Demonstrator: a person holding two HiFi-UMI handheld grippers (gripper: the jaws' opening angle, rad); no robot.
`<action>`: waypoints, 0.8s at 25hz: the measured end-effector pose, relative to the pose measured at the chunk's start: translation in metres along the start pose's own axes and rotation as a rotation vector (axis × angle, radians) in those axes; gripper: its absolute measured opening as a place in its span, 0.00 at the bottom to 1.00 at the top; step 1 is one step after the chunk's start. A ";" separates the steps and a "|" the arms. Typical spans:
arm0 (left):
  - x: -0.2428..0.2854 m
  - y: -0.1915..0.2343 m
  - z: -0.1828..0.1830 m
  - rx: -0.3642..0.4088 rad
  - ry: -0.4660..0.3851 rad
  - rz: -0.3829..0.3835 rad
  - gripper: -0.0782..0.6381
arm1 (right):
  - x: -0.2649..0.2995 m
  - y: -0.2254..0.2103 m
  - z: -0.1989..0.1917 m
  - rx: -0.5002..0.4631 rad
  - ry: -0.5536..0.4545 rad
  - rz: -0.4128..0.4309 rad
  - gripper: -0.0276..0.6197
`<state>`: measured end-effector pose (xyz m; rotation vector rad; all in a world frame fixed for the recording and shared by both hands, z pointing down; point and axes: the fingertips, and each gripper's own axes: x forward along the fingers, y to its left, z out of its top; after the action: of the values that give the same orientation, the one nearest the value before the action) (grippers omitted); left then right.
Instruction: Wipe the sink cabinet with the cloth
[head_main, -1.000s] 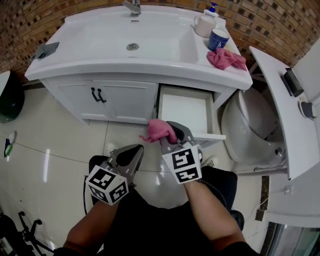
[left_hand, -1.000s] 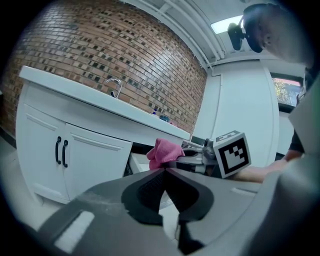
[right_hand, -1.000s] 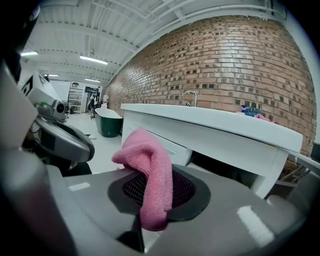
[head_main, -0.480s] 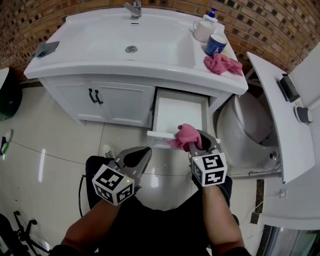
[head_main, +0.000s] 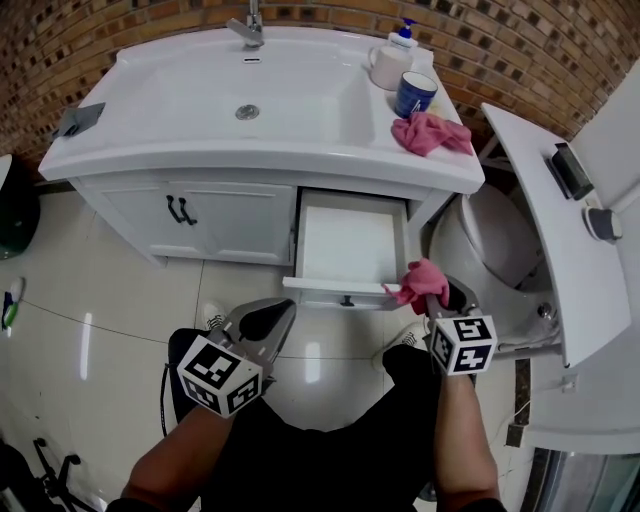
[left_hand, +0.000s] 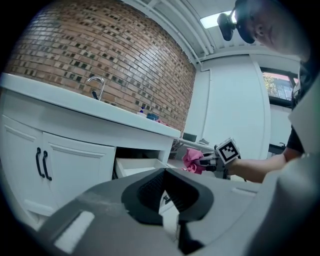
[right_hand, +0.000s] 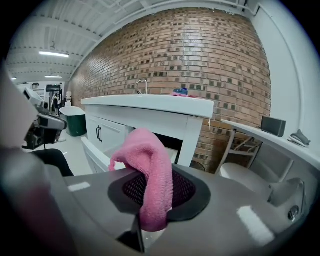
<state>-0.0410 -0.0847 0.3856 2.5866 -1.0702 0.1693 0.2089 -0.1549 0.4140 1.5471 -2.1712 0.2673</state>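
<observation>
The white sink cabinet (head_main: 230, 215) stands under a brick wall, and its right-hand drawer (head_main: 350, 245) is pulled out. My right gripper (head_main: 436, 298) is at the drawer front's right corner, shut on a pink cloth (head_main: 420, 281). In the right gripper view that pink cloth (right_hand: 150, 167) hangs bunched between the jaws of the right gripper (right_hand: 152, 202). My left gripper (head_main: 264, 322) hovers low over the floor before the drawer, shut and empty. The left gripper view looks past the left gripper (left_hand: 165, 192) at the cabinet (left_hand: 75, 150) and the pink cloth (left_hand: 191, 159).
A second pink cloth (head_main: 428, 132), a blue cup (head_main: 412, 95) and a soap dispenser (head_main: 385, 62) sit on the countertop's right end. A toilet (head_main: 500, 260) stands close to the right of the drawer. Two closed doors with black handles (head_main: 178, 210) are to the left.
My right gripper has carried the pink cloth rightward along the drawer front, from near its left end to its right corner. The left gripper has stayed put.
</observation>
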 end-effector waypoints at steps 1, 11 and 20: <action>0.002 0.003 0.003 0.011 0.002 0.001 0.12 | 0.000 -0.002 0.000 -0.004 0.004 0.002 0.17; 0.031 0.049 0.028 0.064 0.036 0.027 0.12 | 0.028 0.013 0.055 -0.136 -0.007 0.111 0.17; 0.058 0.093 0.029 0.068 0.073 0.021 0.12 | 0.124 0.069 0.097 -0.251 0.033 0.273 0.17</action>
<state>-0.0656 -0.1947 0.3964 2.6084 -1.0837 0.3081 0.0871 -0.2751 0.3950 1.1054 -2.2881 0.0994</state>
